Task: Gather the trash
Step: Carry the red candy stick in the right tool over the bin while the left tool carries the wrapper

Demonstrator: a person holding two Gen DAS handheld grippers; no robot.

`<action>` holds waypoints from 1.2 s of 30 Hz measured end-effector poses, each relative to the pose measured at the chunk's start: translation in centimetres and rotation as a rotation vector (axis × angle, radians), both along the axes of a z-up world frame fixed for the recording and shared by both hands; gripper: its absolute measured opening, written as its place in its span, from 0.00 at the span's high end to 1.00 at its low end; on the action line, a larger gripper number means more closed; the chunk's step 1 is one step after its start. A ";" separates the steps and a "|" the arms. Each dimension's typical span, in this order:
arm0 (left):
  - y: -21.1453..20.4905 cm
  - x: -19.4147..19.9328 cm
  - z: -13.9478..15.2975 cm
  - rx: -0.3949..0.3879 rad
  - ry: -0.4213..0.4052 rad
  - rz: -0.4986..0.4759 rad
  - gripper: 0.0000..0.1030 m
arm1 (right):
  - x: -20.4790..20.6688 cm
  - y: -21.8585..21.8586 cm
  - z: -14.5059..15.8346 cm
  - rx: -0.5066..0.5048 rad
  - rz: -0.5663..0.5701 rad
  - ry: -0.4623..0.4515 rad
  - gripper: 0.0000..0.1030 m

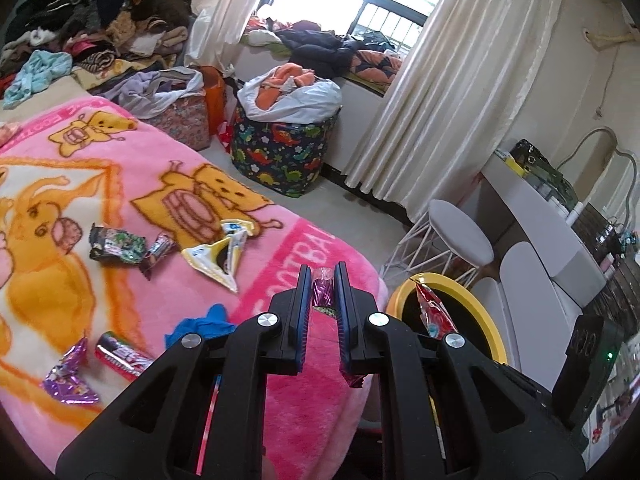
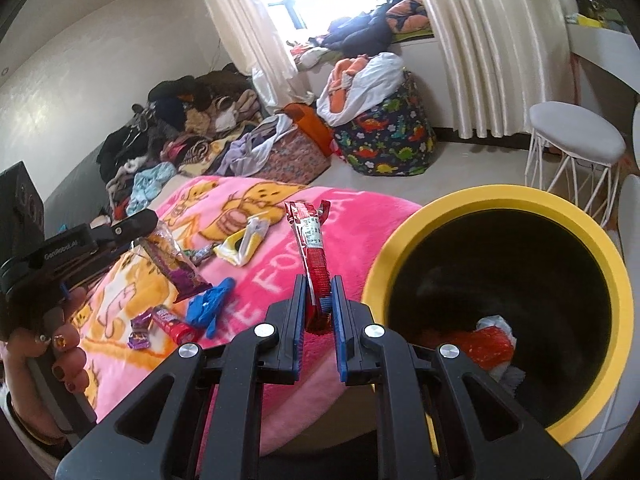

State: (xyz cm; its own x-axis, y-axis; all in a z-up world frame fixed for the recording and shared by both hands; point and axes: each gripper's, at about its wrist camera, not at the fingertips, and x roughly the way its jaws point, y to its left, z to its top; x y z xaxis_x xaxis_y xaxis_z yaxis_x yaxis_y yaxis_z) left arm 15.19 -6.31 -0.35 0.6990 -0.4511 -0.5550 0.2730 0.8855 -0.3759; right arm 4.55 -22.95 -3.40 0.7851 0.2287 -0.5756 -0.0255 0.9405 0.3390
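In the left wrist view my left gripper (image 1: 323,276) is shut on a purple foil wrapper (image 1: 322,294) above the edge of the pink blanket (image 1: 160,200). My right gripper (image 2: 318,282) is shut on a long red wrapper (image 2: 314,240) that sticks up between its fingers, just left of the yellow-rimmed bin (image 2: 480,200). The right wrist view also shows the left gripper (image 2: 144,224), held by a hand (image 2: 60,352), with the purple wrapper (image 2: 176,268) hanging from it. Several wrappers lie on the blanket: a yellow-white one (image 1: 220,256), a dark one (image 1: 116,246), a red tube (image 1: 120,354).
The bin (image 1: 486,320) stands on the floor against the bed's corner, with red and white trash (image 2: 488,344) inside. A white stool (image 1: 460,236), a dinosaur-print basket (image 1: 280,148) and a desk (image 1: 532,200) stand beyond. Clothes (image 1: 100,20) are piled at the bed's far end.
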 end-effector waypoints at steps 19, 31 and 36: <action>-5.7 0.2 0.4 0.019 -0.014 -0.099 0.93 | -1.6 -4.1 0.0 0.017 -0.113 -0.010 0.88; -9.1 -0.4 -0.4 0.047 -0.009 -0.166 0.93 | -2.2 -7.0 -0.5 0.043 -0.182 -0.003 0.88; -10.5 -0.7 -1.1 0.060 -0.006 -0.193 0.93 | -2.7 -8.3 -0.9 0.052 -0.221 0.004 0.88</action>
State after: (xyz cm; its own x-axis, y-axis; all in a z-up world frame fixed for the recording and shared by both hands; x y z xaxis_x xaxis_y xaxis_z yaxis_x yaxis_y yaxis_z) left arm 14.54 -16.82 -1.45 0.6059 -0.5434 -0.5810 0.4419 0.8372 -0.3221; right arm 1.87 -31.26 -4.31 0.8168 0.0808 -0.5712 0.1807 0.9044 0.3864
